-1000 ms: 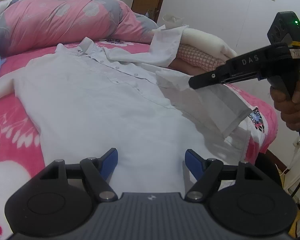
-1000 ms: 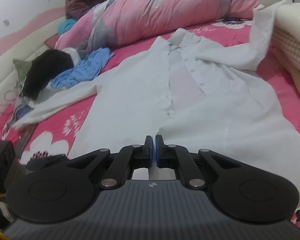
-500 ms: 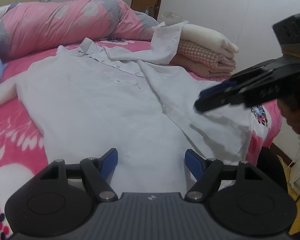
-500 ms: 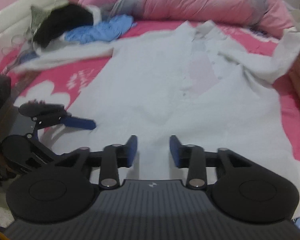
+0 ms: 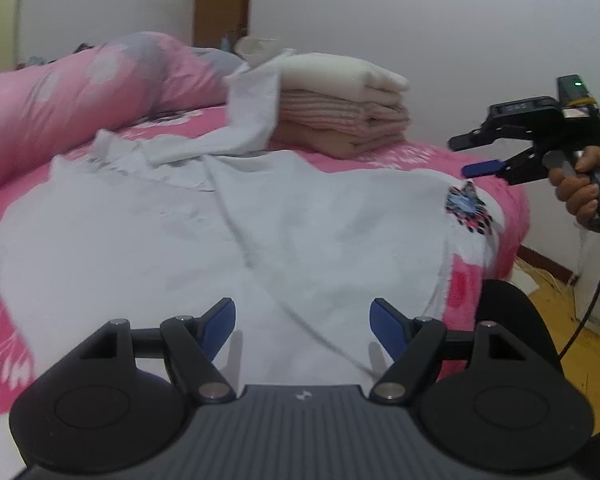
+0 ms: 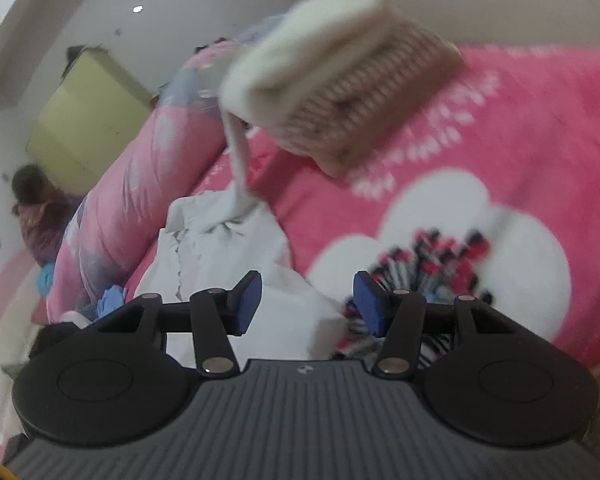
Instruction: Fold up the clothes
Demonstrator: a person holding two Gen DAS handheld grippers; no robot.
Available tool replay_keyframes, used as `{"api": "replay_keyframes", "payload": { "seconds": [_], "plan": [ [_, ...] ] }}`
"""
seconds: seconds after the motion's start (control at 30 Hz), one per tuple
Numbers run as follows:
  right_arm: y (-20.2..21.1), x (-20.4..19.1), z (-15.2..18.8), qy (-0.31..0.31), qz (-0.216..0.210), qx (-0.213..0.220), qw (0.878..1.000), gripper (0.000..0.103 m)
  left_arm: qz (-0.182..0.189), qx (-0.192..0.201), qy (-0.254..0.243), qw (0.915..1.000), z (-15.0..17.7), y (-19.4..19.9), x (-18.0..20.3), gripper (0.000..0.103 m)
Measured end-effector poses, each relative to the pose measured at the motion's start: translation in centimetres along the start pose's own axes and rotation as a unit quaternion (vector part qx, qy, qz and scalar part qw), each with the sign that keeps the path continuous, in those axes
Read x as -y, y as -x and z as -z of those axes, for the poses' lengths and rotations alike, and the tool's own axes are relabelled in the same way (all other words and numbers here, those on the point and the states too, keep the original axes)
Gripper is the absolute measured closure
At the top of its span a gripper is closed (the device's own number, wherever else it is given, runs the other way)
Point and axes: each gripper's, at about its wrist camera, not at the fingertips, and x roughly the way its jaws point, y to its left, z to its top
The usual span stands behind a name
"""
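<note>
Now that your right gripper has let go the shirt and just opened empty, both grippers gape; regrasp to fold.

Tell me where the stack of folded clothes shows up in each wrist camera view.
Left wrist: stack of folded clothes at upper centre, on the far side of the bed, behind the white shirt.
Right wrist: tilted and blurred at top centre.
Shared landmark: the shirt's sleeve draped up onto the stack.

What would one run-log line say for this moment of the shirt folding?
phase: regrasp | left gripper: open, over white shirt | right gripper: opening, empty, off bed edge
</note>
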Motion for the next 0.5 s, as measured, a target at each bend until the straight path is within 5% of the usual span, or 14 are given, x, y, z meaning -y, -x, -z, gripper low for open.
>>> {"api": "replay_keyframes", "payload": {
  "seconds": [0.3, 0.5],
  "plan": [
    [-3.4, 2.1, 0.0, -0.033, -0.016, -0.025, 0.999, 0.052, 0.0, -0.028, -0.033, 0.9991, -0.3, -3.1, 2.2, 0.029],
    [-4.8, 0.7, 0.6, 0.044, -0.033, -0.058, 0.997, 0.054, -0.007, -0.038, -0.034, 0.9987, -0.1, -3.8, 2.4, 0.031]
  ]
}}
